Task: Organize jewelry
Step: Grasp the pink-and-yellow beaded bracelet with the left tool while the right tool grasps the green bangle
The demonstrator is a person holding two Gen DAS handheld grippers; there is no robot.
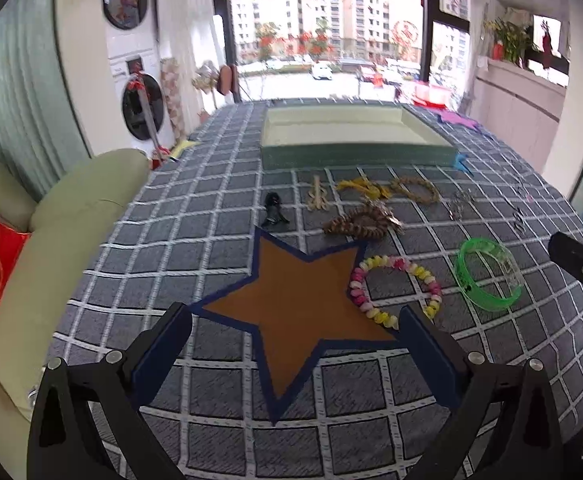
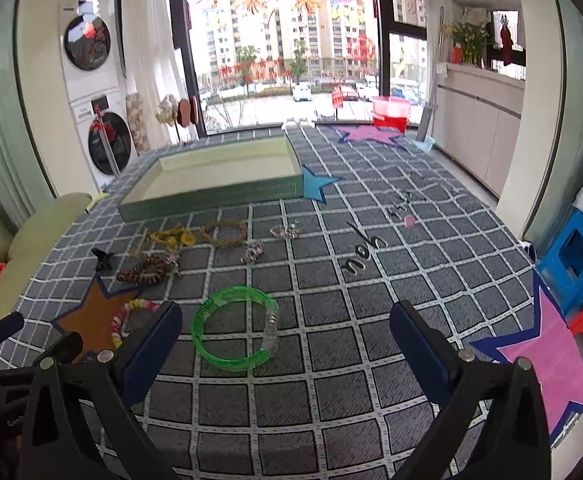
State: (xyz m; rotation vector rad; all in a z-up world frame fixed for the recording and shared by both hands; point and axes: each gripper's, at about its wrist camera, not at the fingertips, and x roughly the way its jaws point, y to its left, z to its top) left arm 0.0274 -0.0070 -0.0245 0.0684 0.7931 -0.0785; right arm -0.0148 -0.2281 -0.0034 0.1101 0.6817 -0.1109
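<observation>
Nearest, the left claw (image 1: 297,334) hangs released over the brown star (image 1: 291,304) on the checked tabletop (image 1: 211,240), its blue pads spread wide with nothing between them. The right claw (image 2: 285,334) is likewise released and empty, poised above the green bangle (image 2: 233,330), which lies flat just right of the star. Overlapping the star's right point is the bead bracelet (image 1: 395,286) of pink, white and yellow beads, with the bangle beside it but apart. Just beyond the star lie a black clip (image 1: 273,210) off its top point and a brown braided bracelet (image 1: 361,222) to the right of that. Farther from the star sit a pale wooden clip (image 1: 317,196), a yellow tangle (image 1: 361,188) and a woven ring (image 1: 415,190), in a row. Right of these, well away from the star, are two silver pieces (image 2: 269,240) and dark script-shaped pins (image 2: 361,254). Past them all, the green tray (image 1: 355,154) stands with a pale inside that looks empty, a small blue star (image 2: 317,184) at its right corner.
</observation>
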